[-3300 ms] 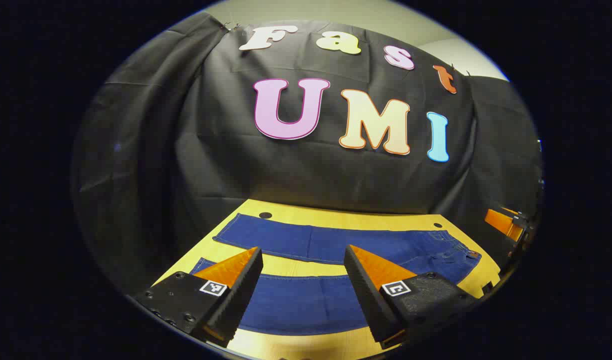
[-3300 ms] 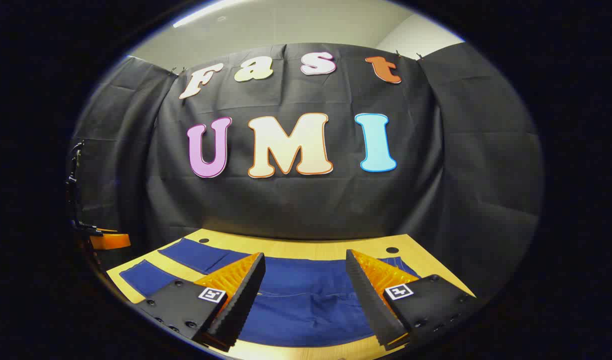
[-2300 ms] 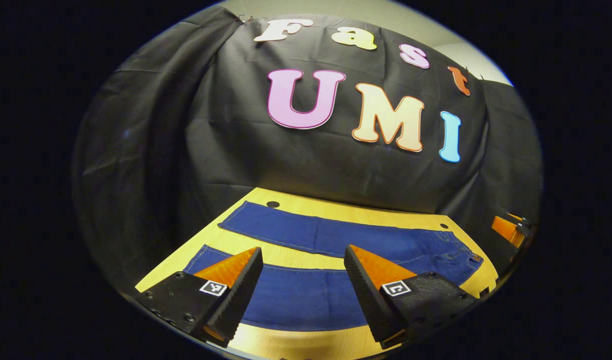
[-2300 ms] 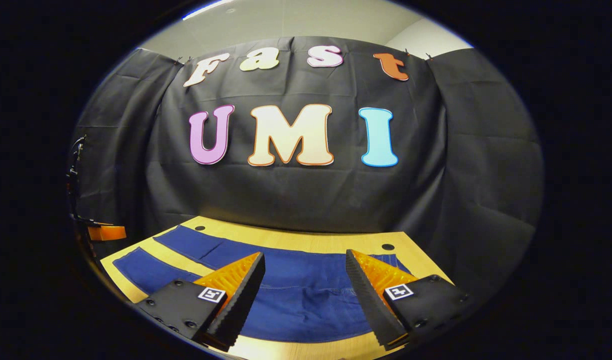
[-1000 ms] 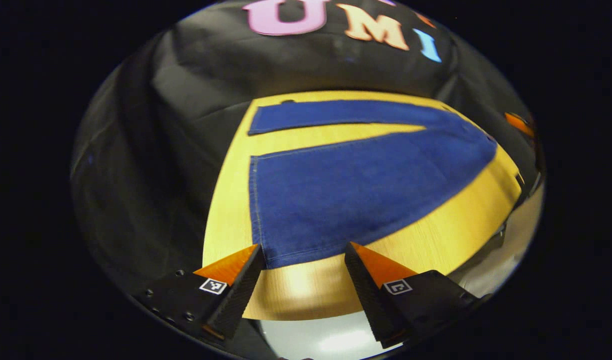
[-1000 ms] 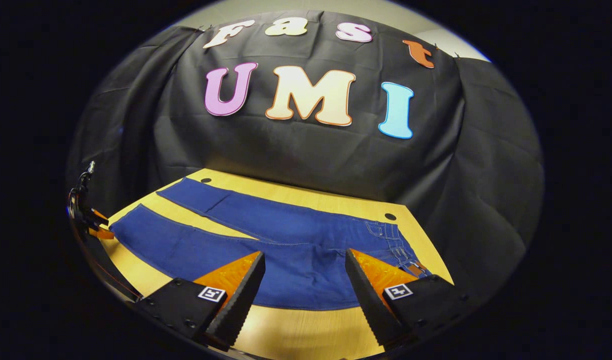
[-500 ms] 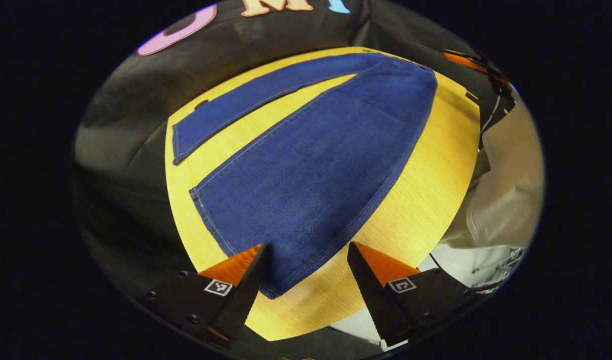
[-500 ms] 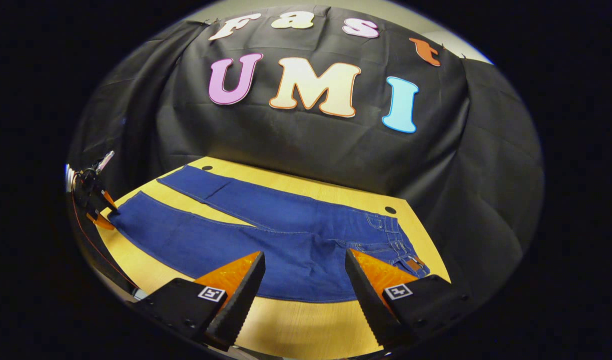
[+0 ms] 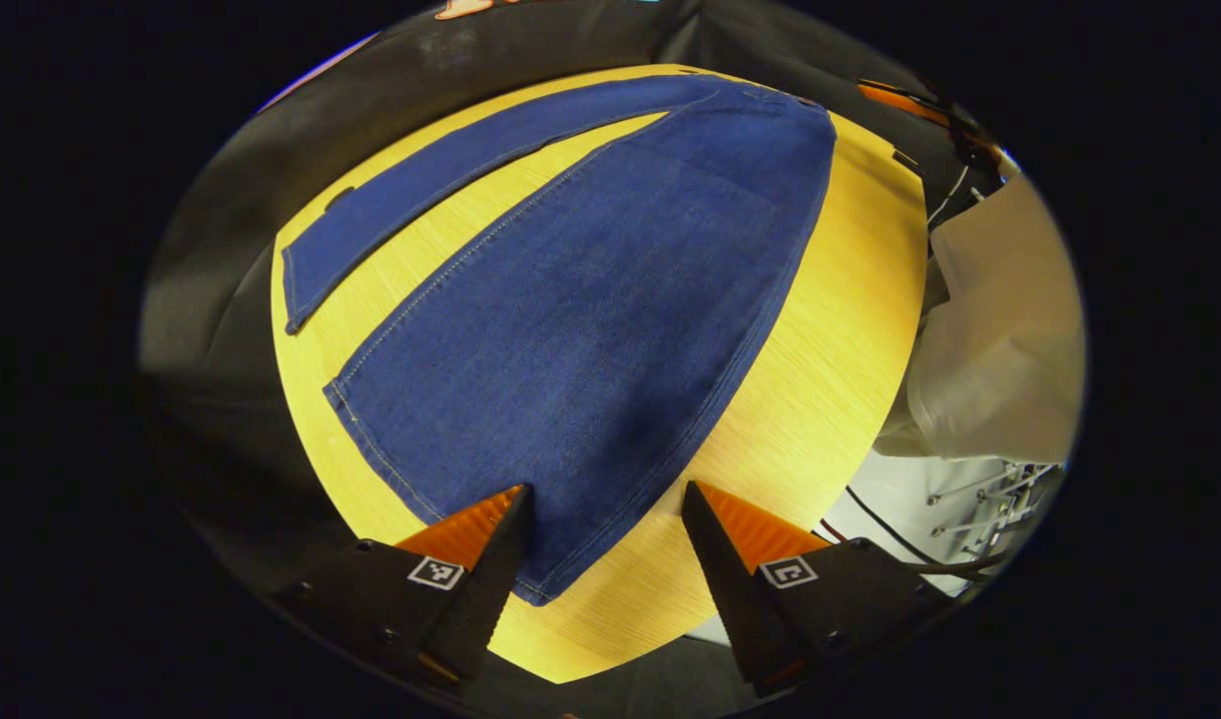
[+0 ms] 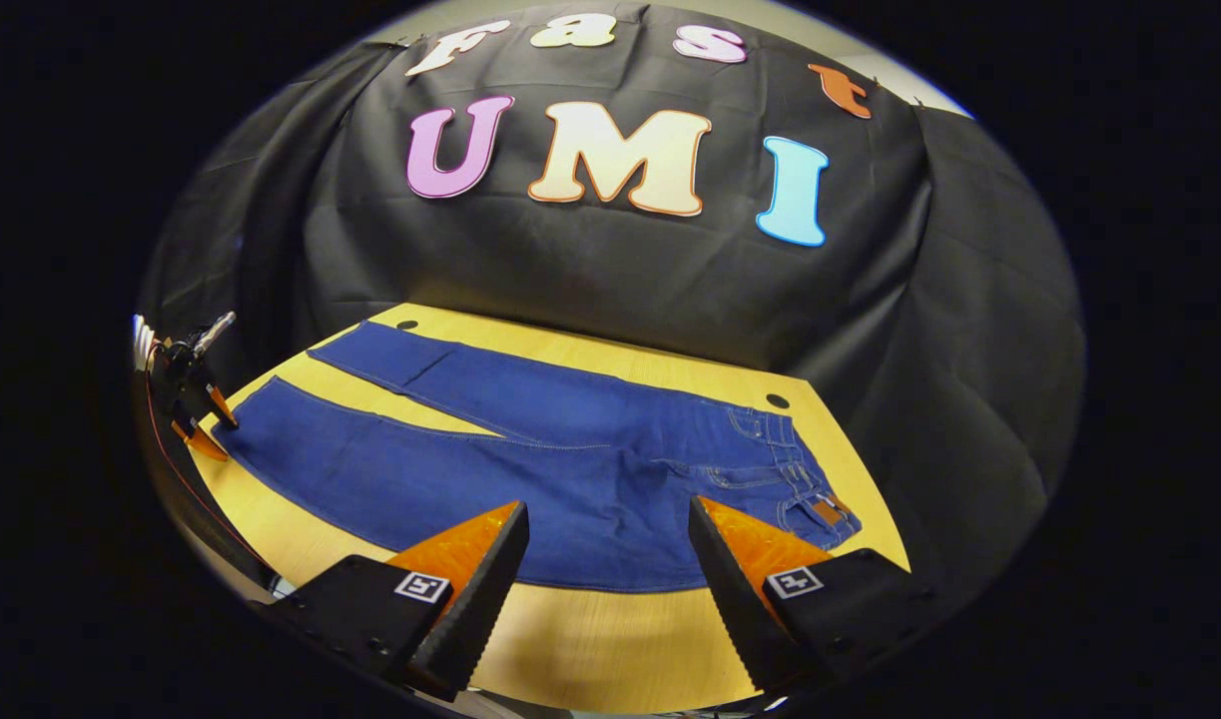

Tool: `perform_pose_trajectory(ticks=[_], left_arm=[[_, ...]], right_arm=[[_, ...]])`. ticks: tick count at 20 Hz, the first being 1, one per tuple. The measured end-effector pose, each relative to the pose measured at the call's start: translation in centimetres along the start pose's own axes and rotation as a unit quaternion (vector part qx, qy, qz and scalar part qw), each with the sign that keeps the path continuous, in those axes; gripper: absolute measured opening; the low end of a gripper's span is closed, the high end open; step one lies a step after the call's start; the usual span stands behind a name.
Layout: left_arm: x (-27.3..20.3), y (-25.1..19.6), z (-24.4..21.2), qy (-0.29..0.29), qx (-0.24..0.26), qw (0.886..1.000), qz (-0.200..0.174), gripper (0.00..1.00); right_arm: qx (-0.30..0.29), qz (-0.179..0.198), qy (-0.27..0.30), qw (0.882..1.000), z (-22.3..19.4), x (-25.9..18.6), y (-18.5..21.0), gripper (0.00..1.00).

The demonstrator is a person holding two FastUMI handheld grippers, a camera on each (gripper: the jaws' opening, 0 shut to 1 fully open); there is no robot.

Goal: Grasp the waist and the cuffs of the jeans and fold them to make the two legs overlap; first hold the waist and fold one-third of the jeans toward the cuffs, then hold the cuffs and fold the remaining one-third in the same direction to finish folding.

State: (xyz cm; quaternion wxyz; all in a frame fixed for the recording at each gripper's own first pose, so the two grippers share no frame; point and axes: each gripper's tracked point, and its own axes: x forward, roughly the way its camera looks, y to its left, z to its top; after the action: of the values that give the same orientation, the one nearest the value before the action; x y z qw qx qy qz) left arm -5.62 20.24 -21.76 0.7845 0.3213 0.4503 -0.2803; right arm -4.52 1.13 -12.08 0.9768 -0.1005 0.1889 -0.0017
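Blue jeans (image 9: 590, 300) lie flat on the yellow table (image 9: 830, 369), legs spread in a V. My left gripper (image 9: 602, 494) is open, low over the near leg's cuff (image 9: 420, 469), whose near corner lies between its fingers. The far leg's cuff (image 9: 301, 275) is at the left, the waist (image 9: 800, 115) at the far end. In the right gripper view the jeans (image 10: 530, 469) run from left to right, with the waist (image 10: 810, 479) on the right. My right gripper (image 10: 605, 509) is open above the seat, near the front edge. The left gripper (image 10: 196, 404) shows at the far left by the cuff.
The table's front edge (image 10: 590, 649) is just under my right gripper. Two round holes (image 10: 776, 400) mark the table's back corners. A person's white clothing (image 9: 999, 320) stands beside the table's long edge. Black cloth walls close the back and sides.
My left gripper tipped down, swung round to the cuff end and came in until the near cuff's corner lay between its fingers. My right gripper rose and tilted down over the waist end.
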Motion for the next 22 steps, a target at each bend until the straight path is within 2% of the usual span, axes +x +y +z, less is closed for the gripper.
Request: perform_pose_trajectory(ticks=[2,5,6,7,11,13,14,16,18,22], left_arm=[[0.1,0.1,-0.1,0.015,-0.001,1.000,-0.004,0.94],[0.2,0.0,-0.2,0.044,0.009,0.999,-0.005,0.93],[0.2,0.1,-0.2,0.050,0.009,0.999,-0.004,0.87],[0.3,0.3,-0.1,0.055,0.009,0.998,-0.003,0.86],[0.6,1.2,0.7,0.050,-0.003,0.999,0.005,0.48],[0.8,1.6,1.1,0.045,0.006,0.999,0.009,0.25],[0.8,1.7,1.1,0.042,0.013,0.999,0.007,0.09],[0.7,1.6,1.2,0.039,0.010,0.999,-0.004,0.00],[0.9,1.9,1.2,0.044,-0.003,0.999,-0.012,0.00],[1.0,1.8,1.3,0.055,0.019,0.998,-0.013,0.00]], right_arm=[[0.005,0.007,0.005,1.000,-0.4,0.2,0.5,1.00],[0.008,0.018,0.011,1.000,-0.9,0.7,1.3,1.00],[0.010,0.022,0.011,1.000,-0.9,0.7,1.5,0.99],[0.011,0.025,0.010,1.000,-0.8,0.8,1.7,0.99],[0.021,0.028,0.003,0.999,-0.6,0.8,1.4,1.00],[0.026,0.031,0.004,0.999,-0.6,0.9,1.2,0.99],[0.026,0.035,0.005,0.999,-0.6,1.0,1.2,0.99],[0.012,0.055,0.016,0.998,-1.0,1.5,1.5,0.99],[-0.023,0.082,0.030,0.996,-1.6,2.1,1.4,1.00],[-0.081,0.132,0.083,0.984,-4.4,4.2,0.0,0.99]])
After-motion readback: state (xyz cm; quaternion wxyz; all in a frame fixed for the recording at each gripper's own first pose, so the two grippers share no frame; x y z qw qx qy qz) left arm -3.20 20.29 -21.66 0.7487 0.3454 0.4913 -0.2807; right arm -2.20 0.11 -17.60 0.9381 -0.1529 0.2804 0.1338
